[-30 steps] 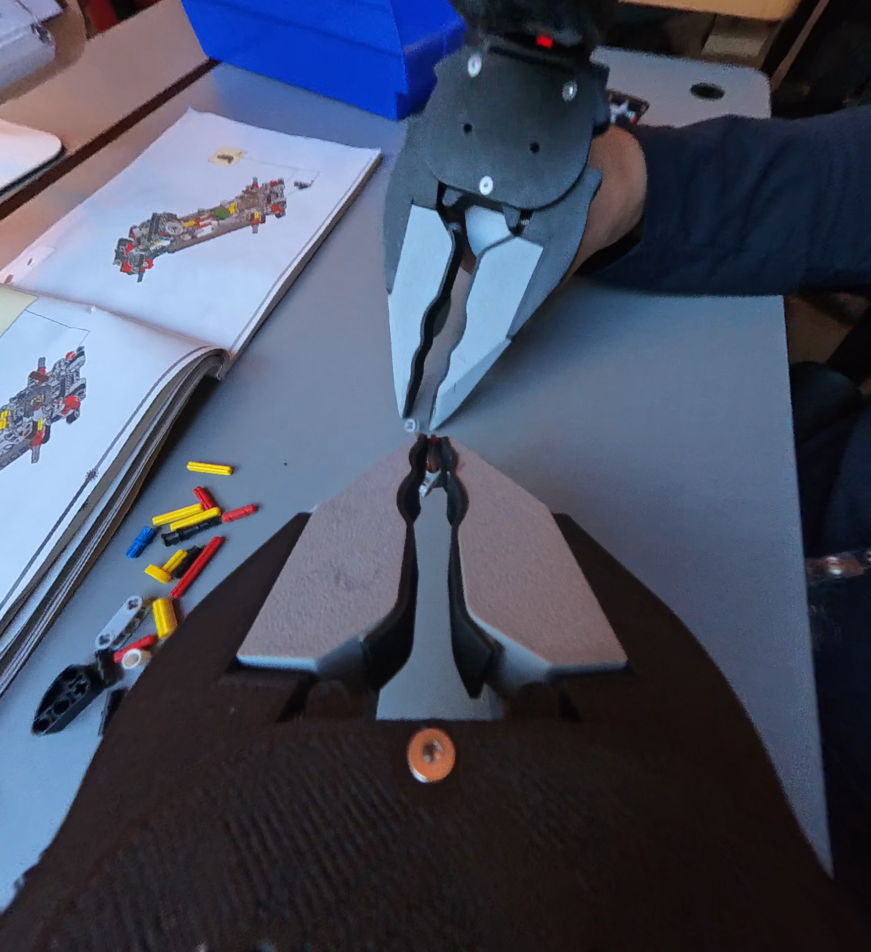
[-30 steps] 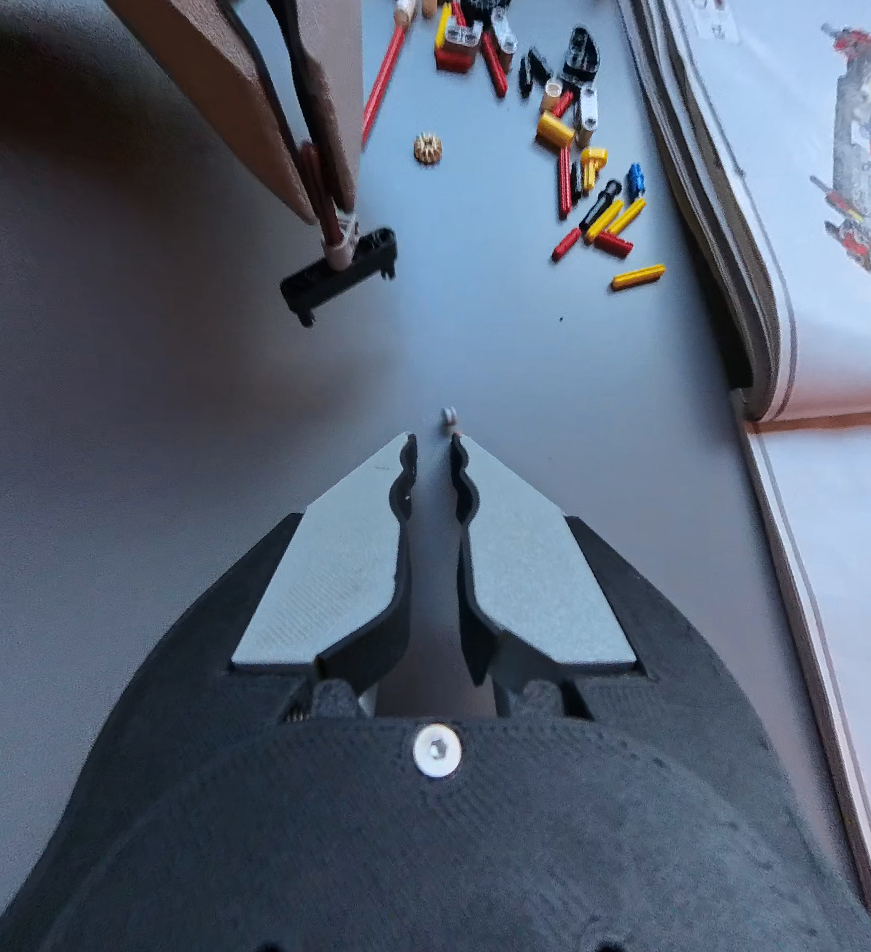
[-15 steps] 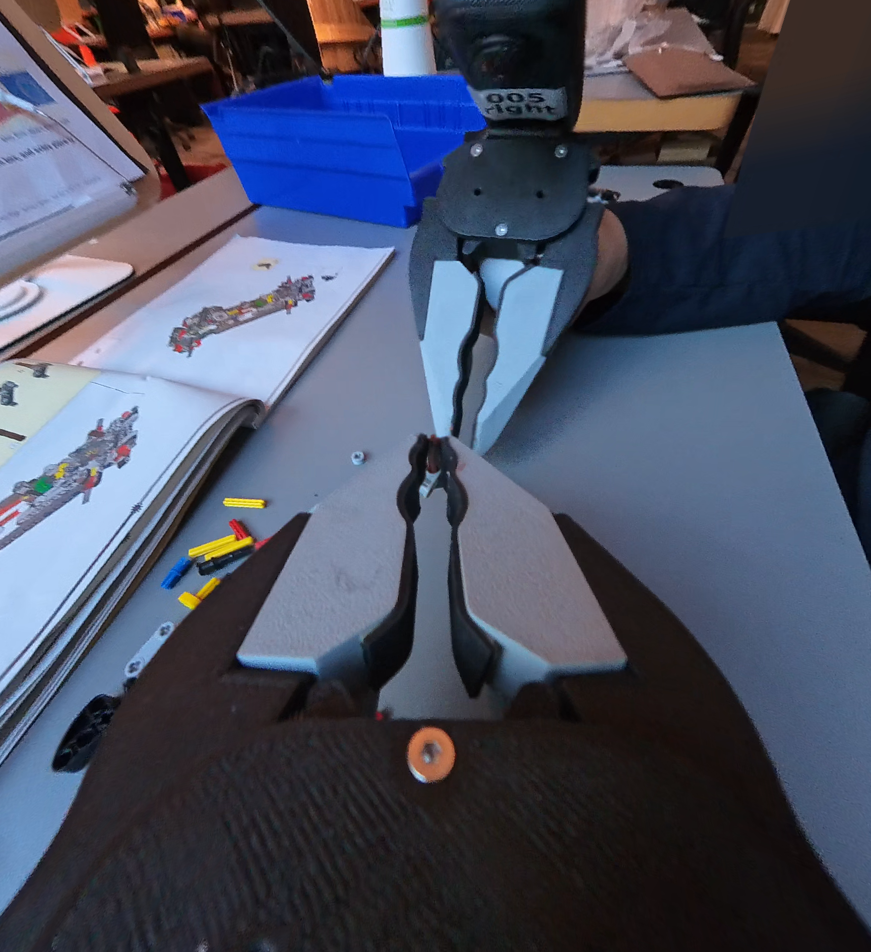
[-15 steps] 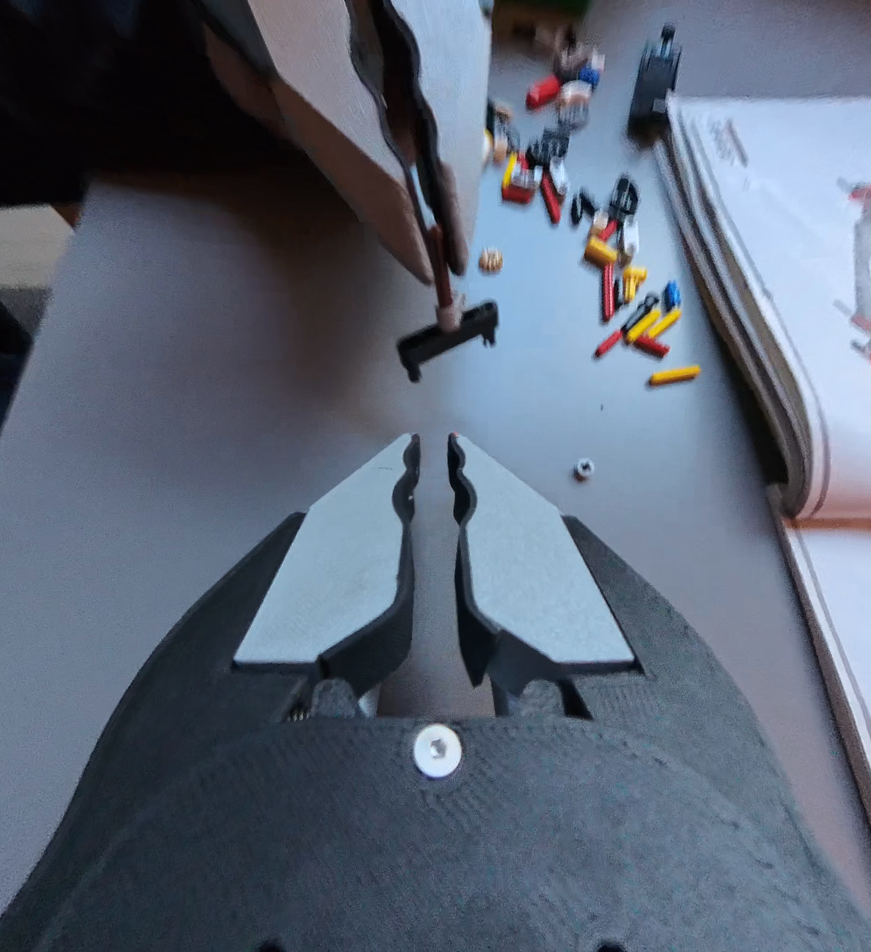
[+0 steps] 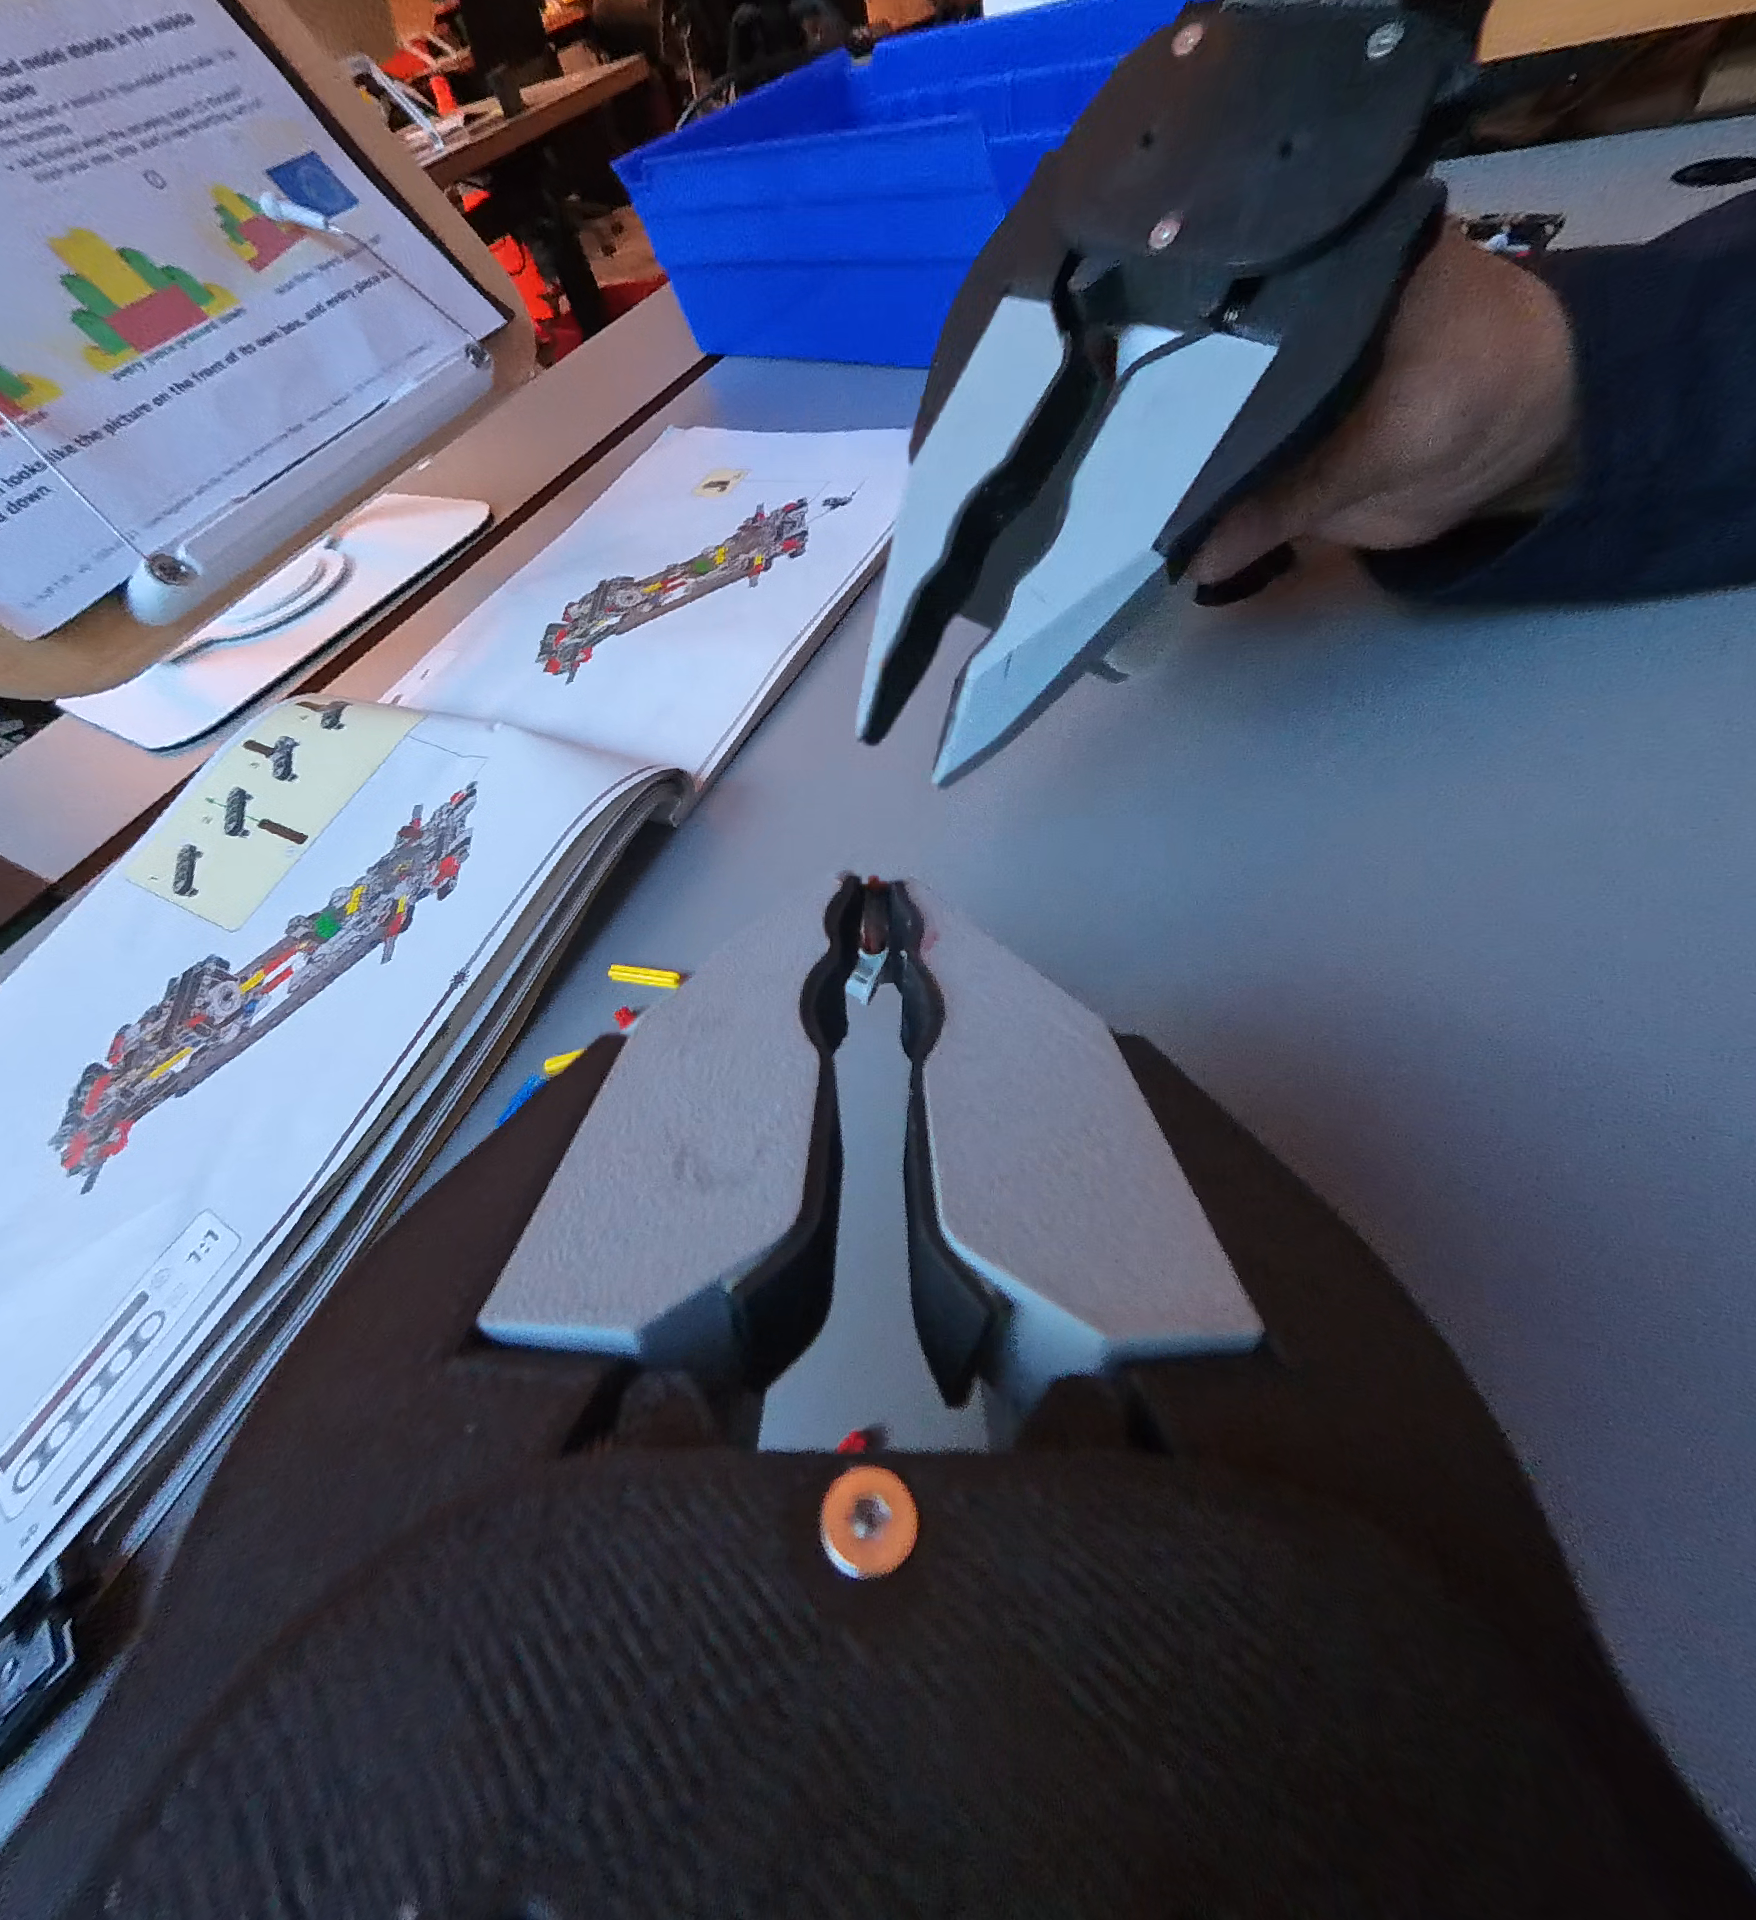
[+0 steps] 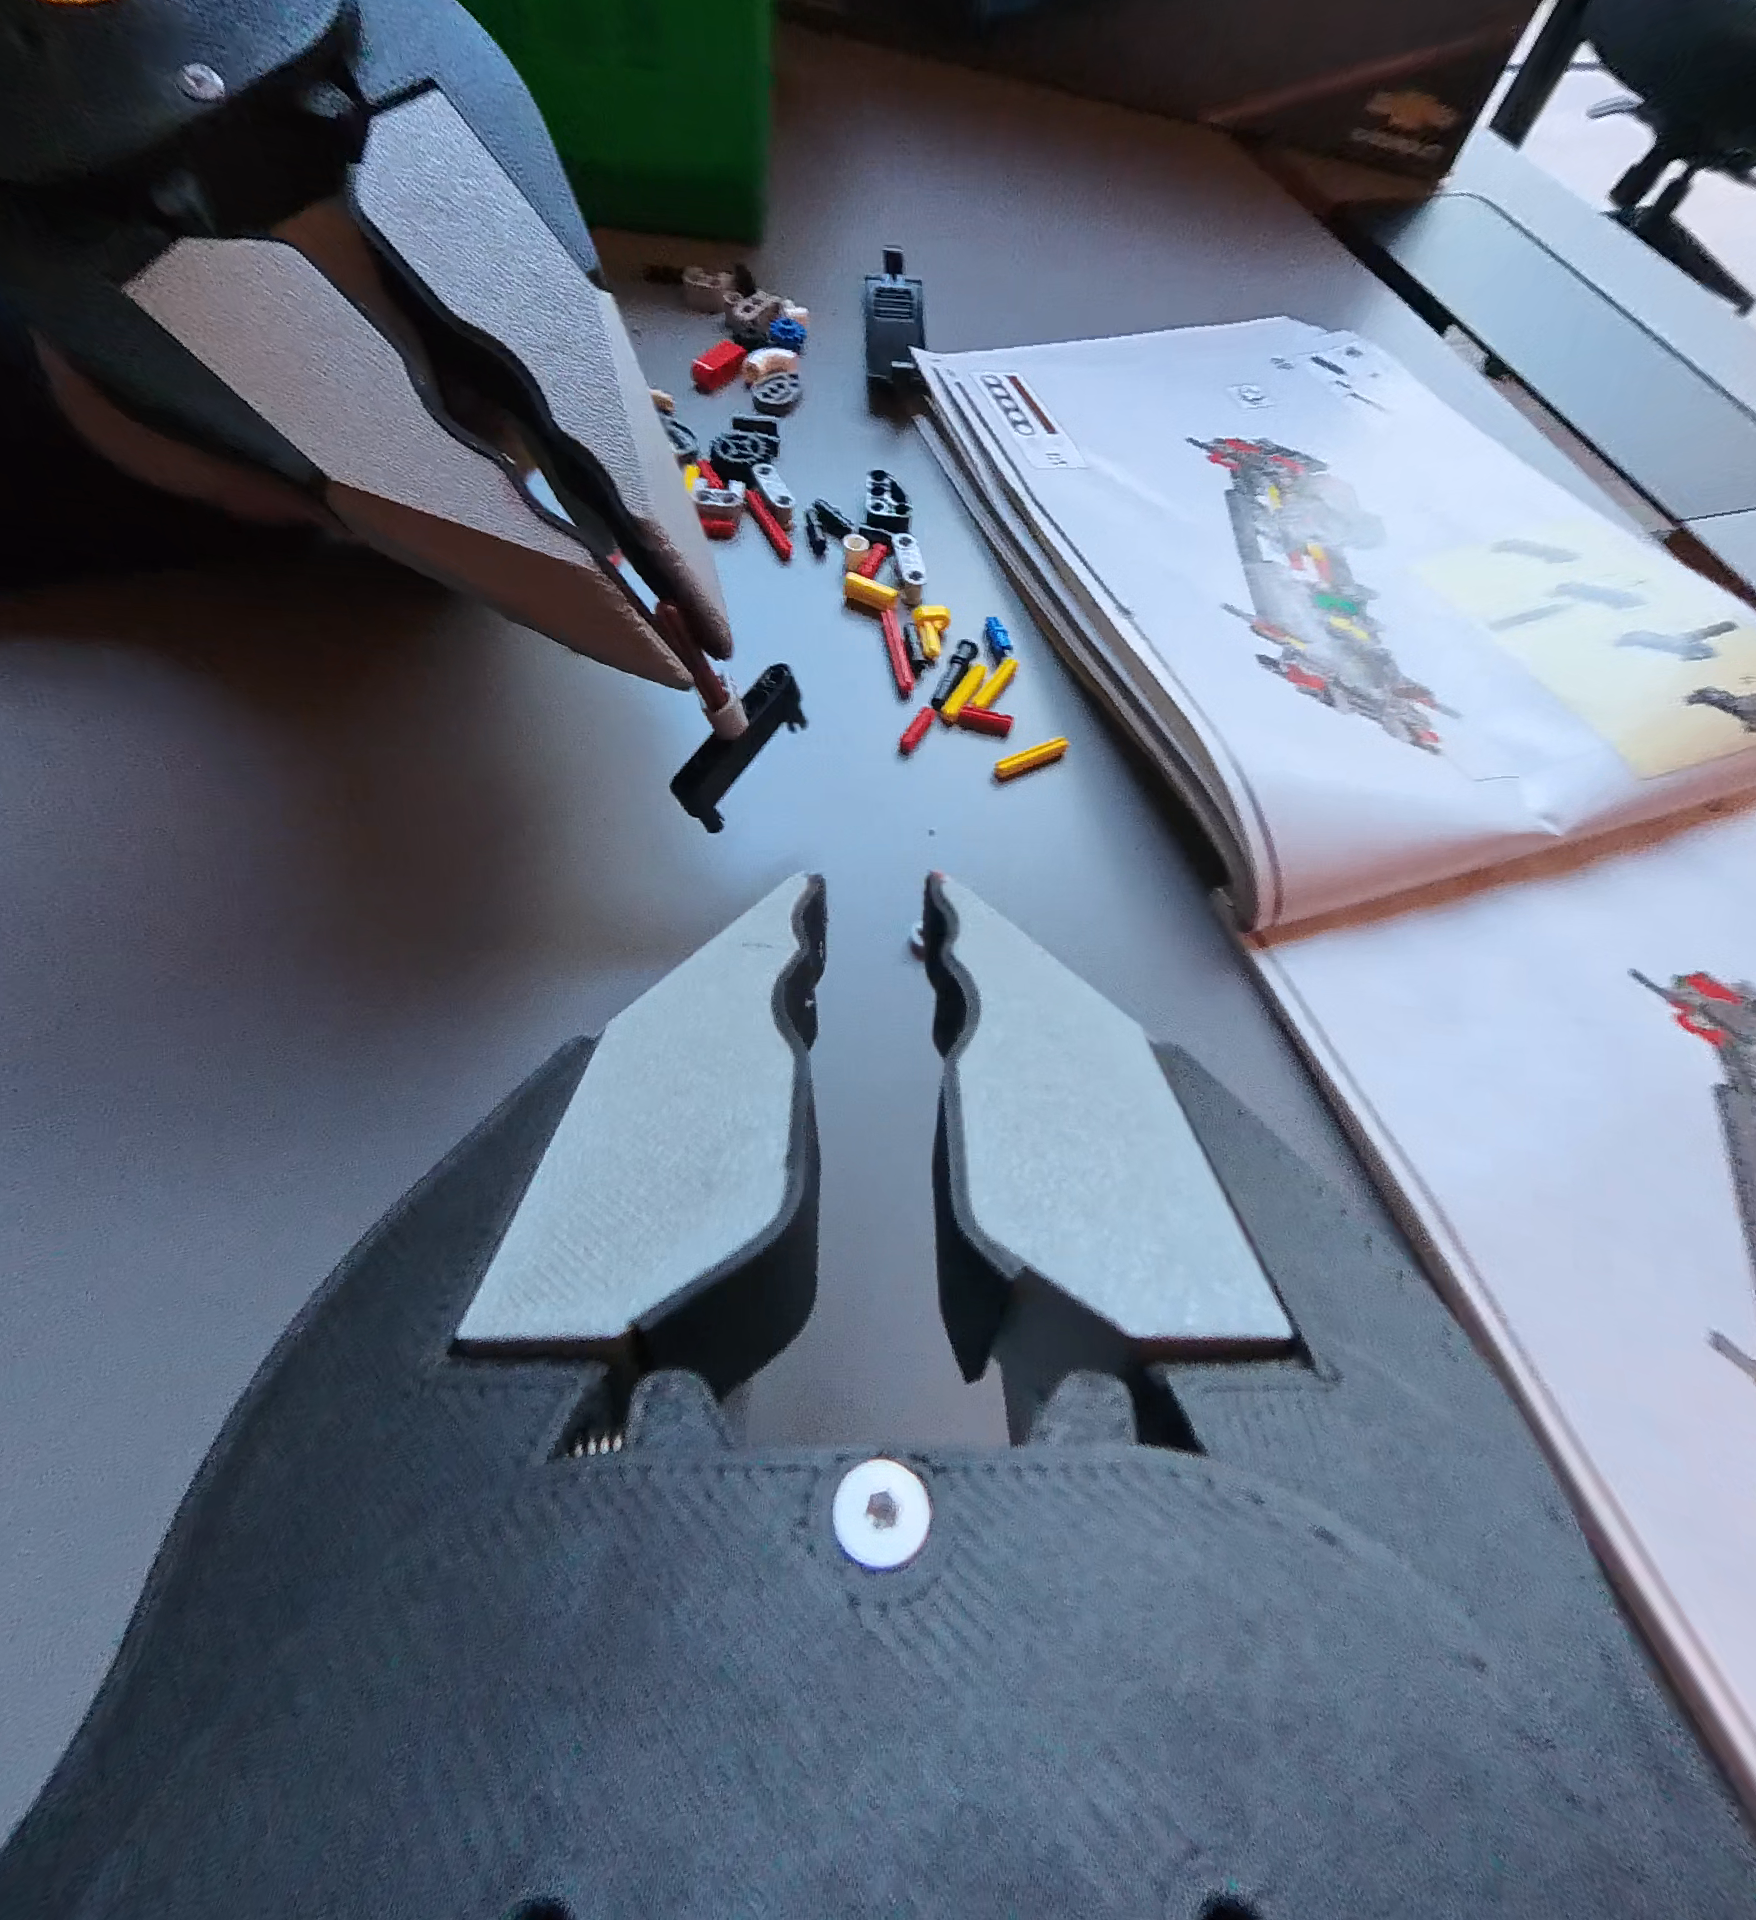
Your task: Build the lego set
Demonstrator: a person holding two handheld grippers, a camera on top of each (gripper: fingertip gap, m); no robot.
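My left gripper [image 5: 872, 891] is shut on a thin dark red axle [image 5: 871, 920], with a light grey piece [image 5: 866, 977] just behind the tips. In the right wrist view this gripper [image 6: 702, 665] hangs above the grey table [image 6: 230, 935]. The axle [image 6: 692, 655] points down from it, carrying a tan bush [image 6: 730, 717] and a black beam [image 6: 739, 743]. My right gripper [image 6: 874, 894] is open and empty, low over the table. A small light grey bush [image 6: 916, 940] lies on the table at the inner edge of its right finger, partly hidden. The right gripper also shows in the left wrist view [image 5: 910, 753].
An open instruction booklet [image 6: 1373, 623] lies to the right; it also shows in the left wrist view [image 5: 282, 987]. Loose small pieces [image 6: 884, 582] are scattered beyond the left gripper. A blue bin [image 5: 832, 208], a green box [image 6: 645, 104] and a sheet on a stand [image 5: 178, 260] stand at the back.
My right gripper's jaws opened wider and moved so the small grey bush now lies beside its right finger. My left gripper kept hold of the axle and tilted upward.
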